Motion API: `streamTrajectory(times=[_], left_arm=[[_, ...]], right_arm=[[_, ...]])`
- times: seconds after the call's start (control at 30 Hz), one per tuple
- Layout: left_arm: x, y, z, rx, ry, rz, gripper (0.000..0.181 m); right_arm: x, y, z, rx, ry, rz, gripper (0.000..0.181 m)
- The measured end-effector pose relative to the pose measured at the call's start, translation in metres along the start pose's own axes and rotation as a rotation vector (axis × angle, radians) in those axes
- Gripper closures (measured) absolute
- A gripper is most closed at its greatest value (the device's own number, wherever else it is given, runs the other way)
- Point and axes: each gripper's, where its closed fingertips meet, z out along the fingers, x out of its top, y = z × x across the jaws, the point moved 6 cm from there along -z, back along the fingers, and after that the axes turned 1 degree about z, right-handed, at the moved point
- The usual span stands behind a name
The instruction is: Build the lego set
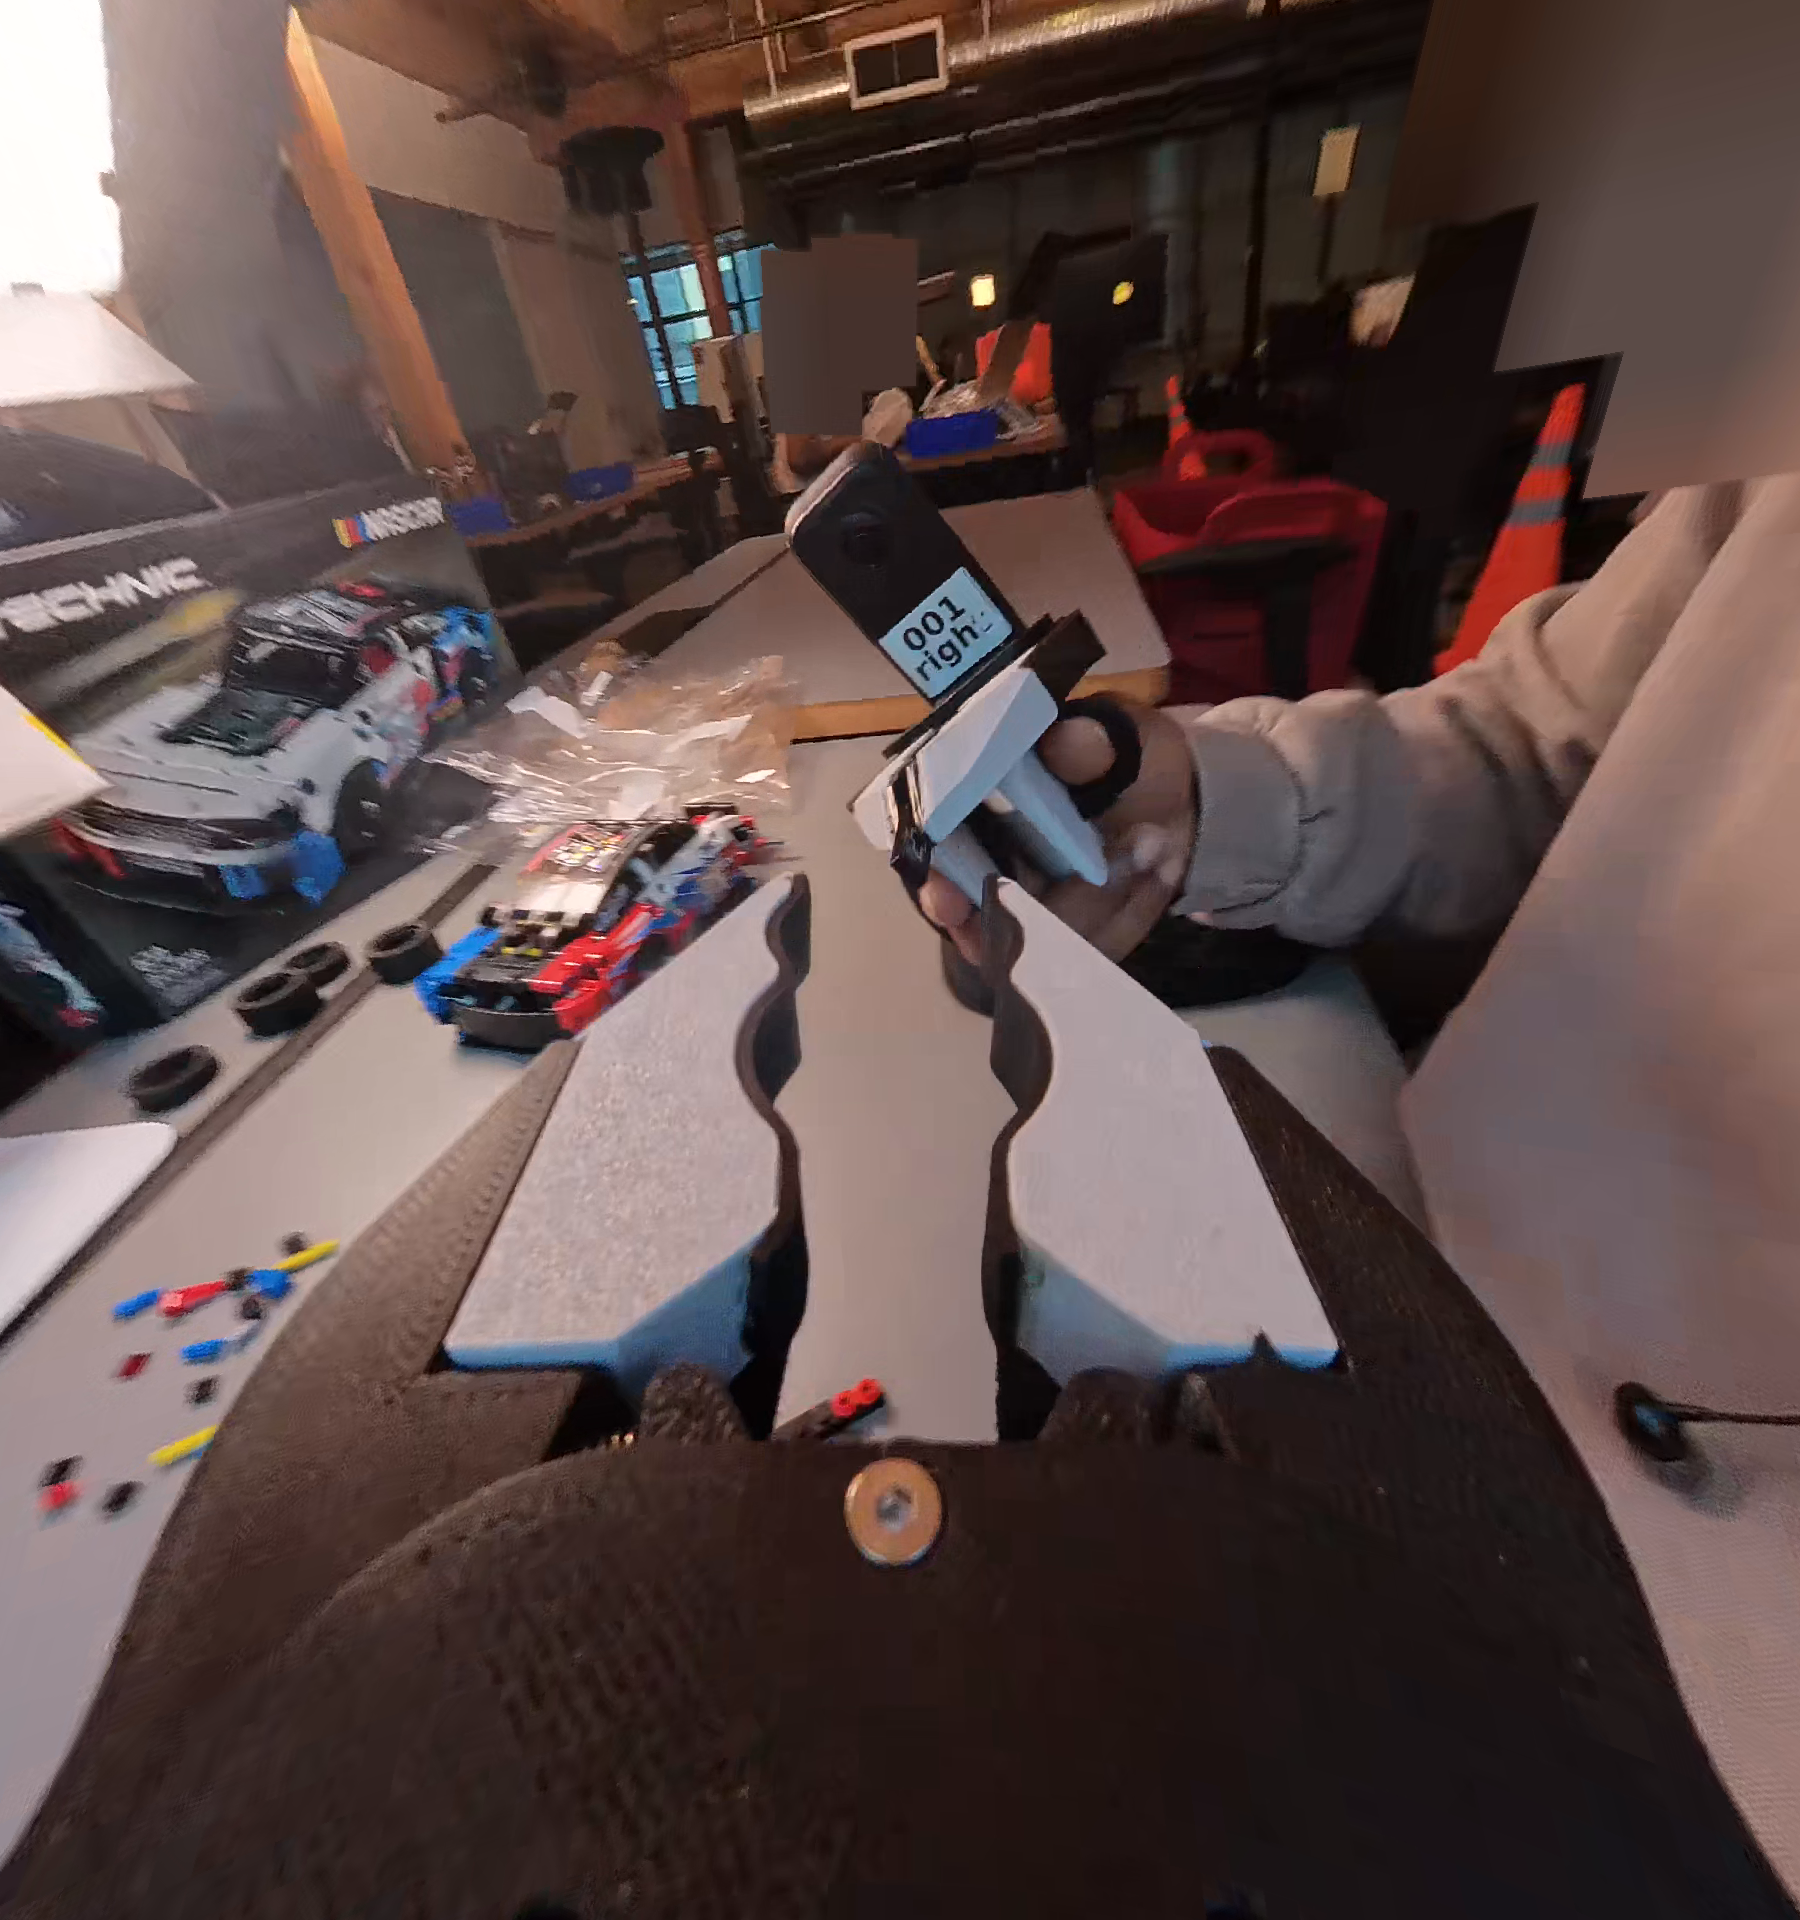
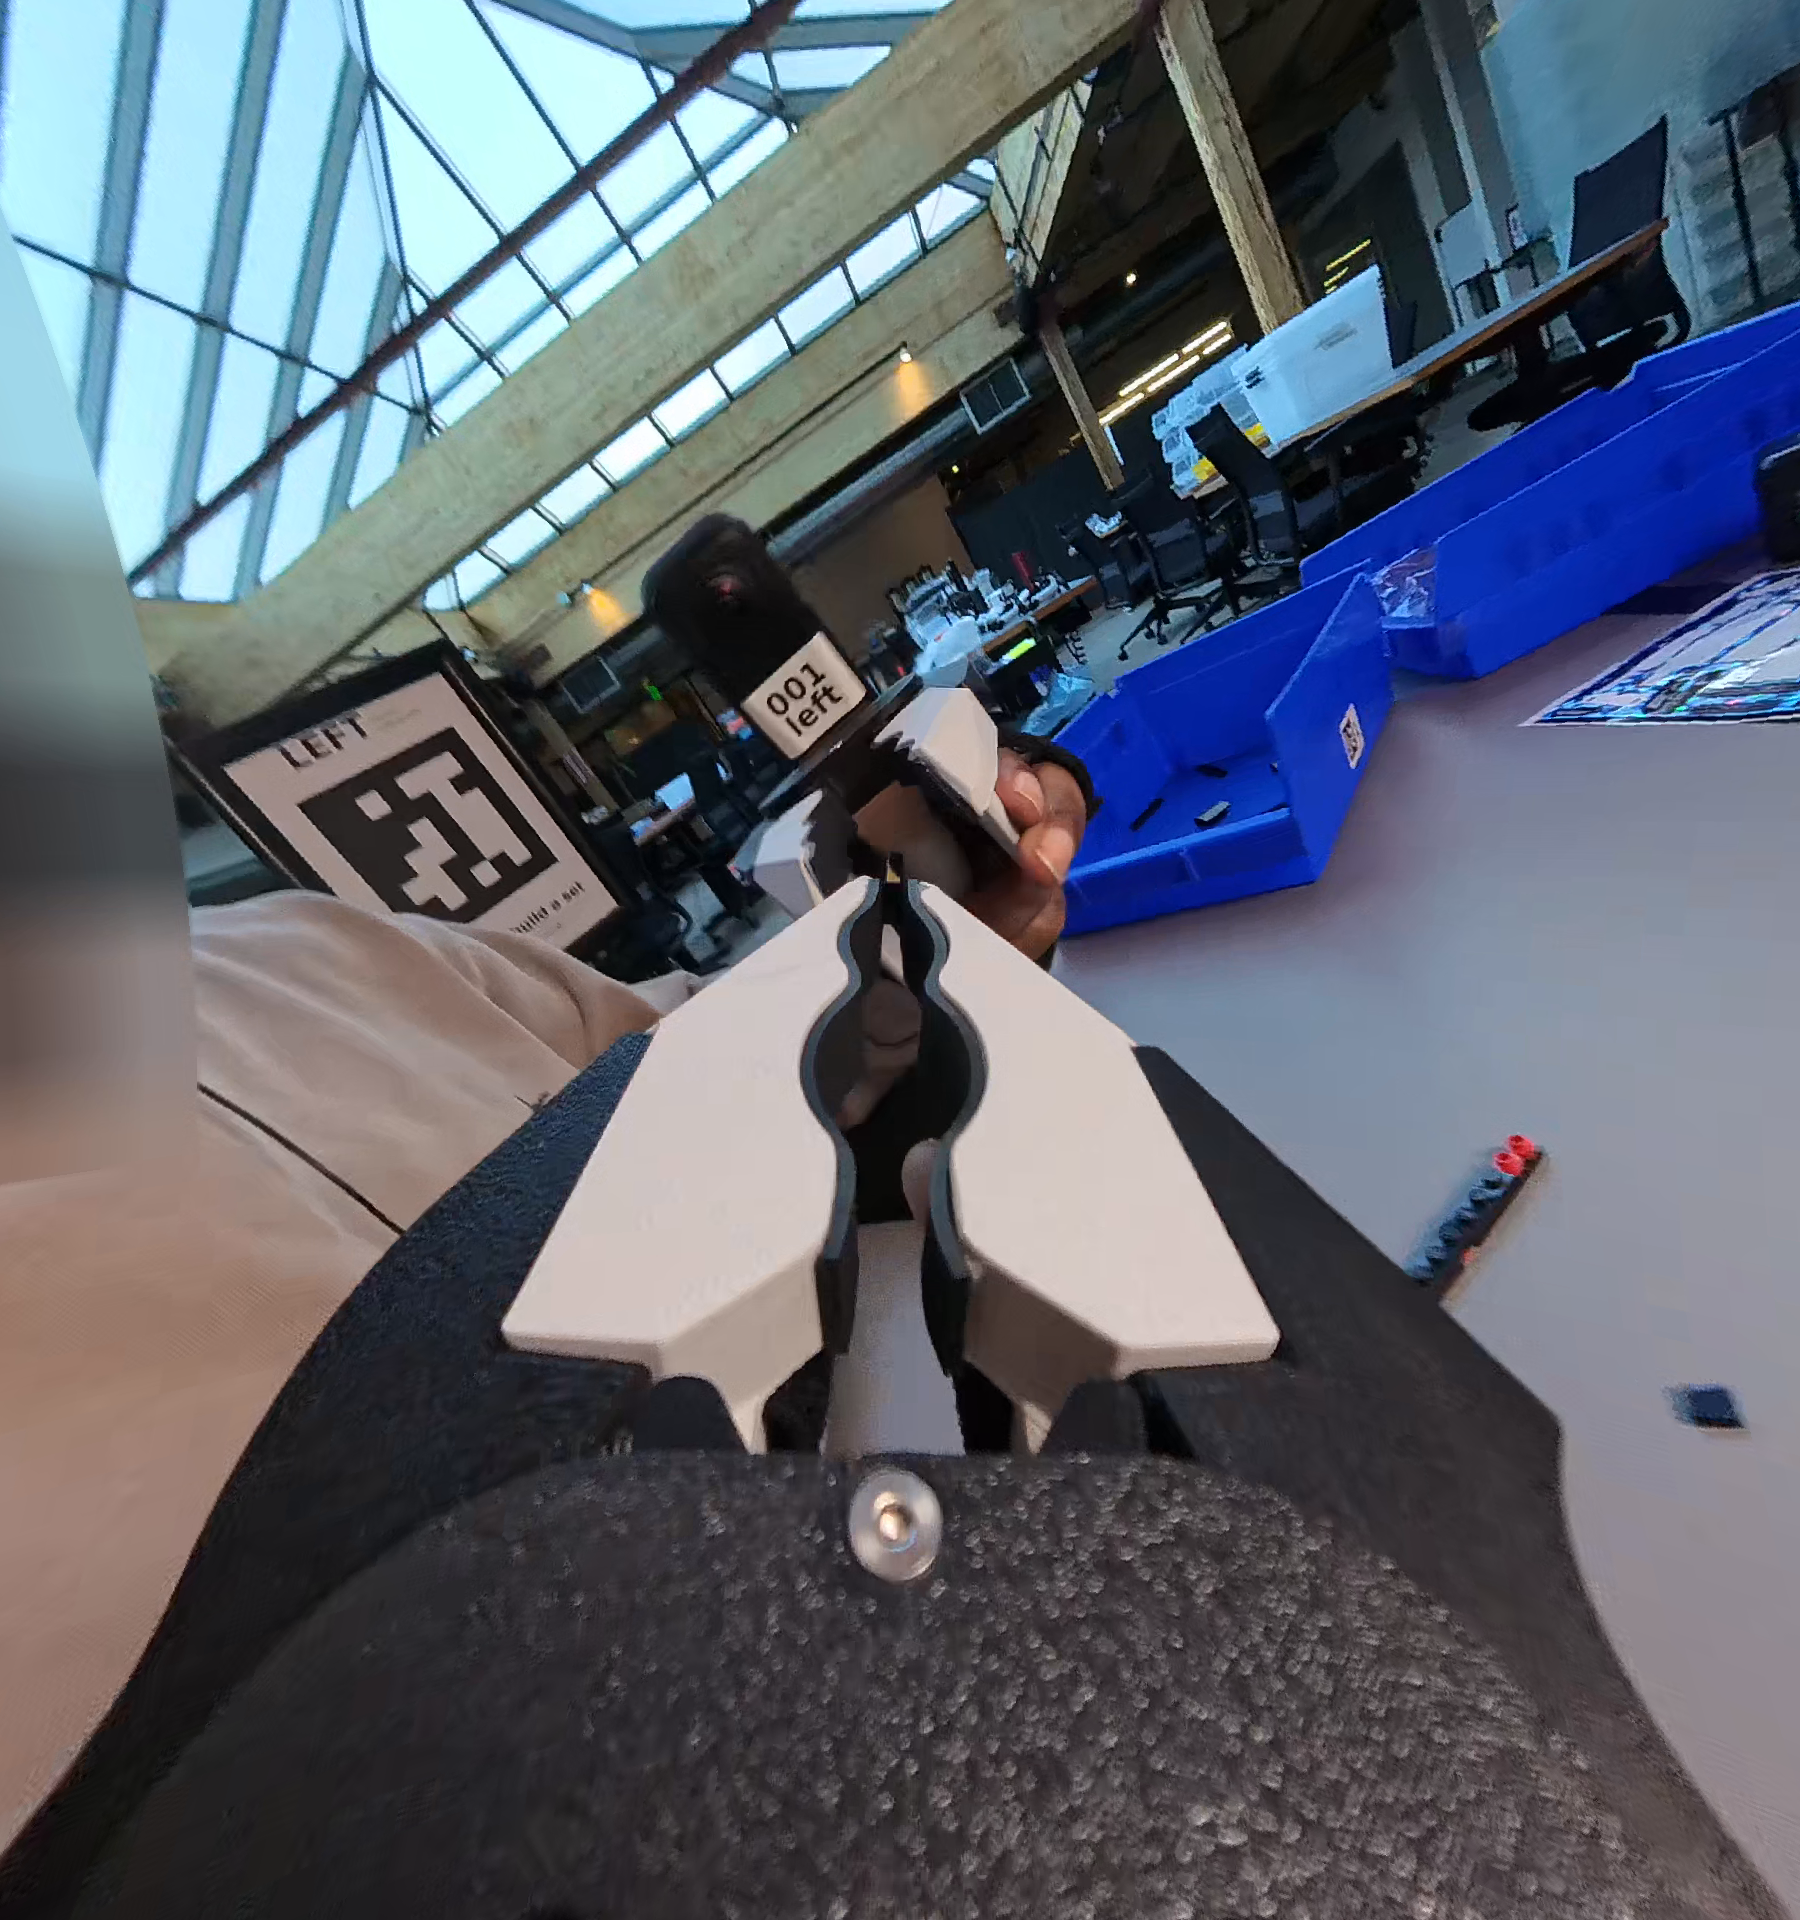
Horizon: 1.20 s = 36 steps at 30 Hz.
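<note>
The half-built red, blue and white lego car (image 1: 605, 930) stands on the grey table (image 1: 875, 1195), left of and beyond my left gripper (image 1: 896, 904). That gripper is open and empty, held above the table. Several black tyres (image 1: 278, 997) lie left of the car. Small loose pieces (image 1: 200, 1309) lie at the lower left. A tiny red piece (image 1: 856, 1403) lies under the left gripper's base. My right gripper (image 2: 891, 888) is shut and raised, facing the left gripper (image 2: 875, 821). A thin dark sliver shows at its tips; I cannot tell what it is. The right gripper also shows in the left wrist view (image 1: 937, 847).
The set's box (image 1: 231, 727) stands at the left, with empty plastic bags (image 1: 657, 727) behind the car. Blue bins (image 2: 1239, 779) and a printed sheet (image 2: 1727, 665) are on the right. A dark beam with red pins (image 2: 1478, 1205) and a small dark piece (image 2: 1706, 1405) lie nearby. Less than 4 cm separates the two grippers' tips. Both grippers' tips are roughly 20 centimeters from the tiny red piece (image 1: 856, 1403).
</note>
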Motion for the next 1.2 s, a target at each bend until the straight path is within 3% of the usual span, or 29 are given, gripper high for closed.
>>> streamTrajectory(times=[0.17, 0.43, 0.73, 0.87, 1.07, 1.2], left_arm=[[0.020, 0.009, -0.005, 0.121, -0.078, 0.326, 0.155], [0.042, 0.034, -0.013, 0.165, -0.162, 0.545, 0.175], [0.039, 0.042, -0.016, 0.170, -0.142, 0.513, 0.175], [0.031, 0.030, -0.021, 0.098, -0.063, 0.309, 0.175], [-0.018, 0.002, -0.016, 0.022, -0.103, 0.064, 0.176], [-0.047, -0.003, -0.005, -0.028, -0.158, 0.022, 0.176]], right_arm=[[0.003, -0.013, 0.018, 0.101, 0.023, 0.186, 0.181], [0.006, -0.037, 0.027, 0.155, 0.012, 0.268, 0.181], [0.001, -0.040, 0.028, 0.080, -0.021, 0.257, 0.181], [0.003, -0.037, 0.025, 0.015, -0.085, -0.025, 0.173], [0.000, -0.008, 0.017, -0.223, -0.434, -0.695, 0.150], [-0.015, 0.016, 0.025, -0.251, -0.661, -0.838, 0.155]])
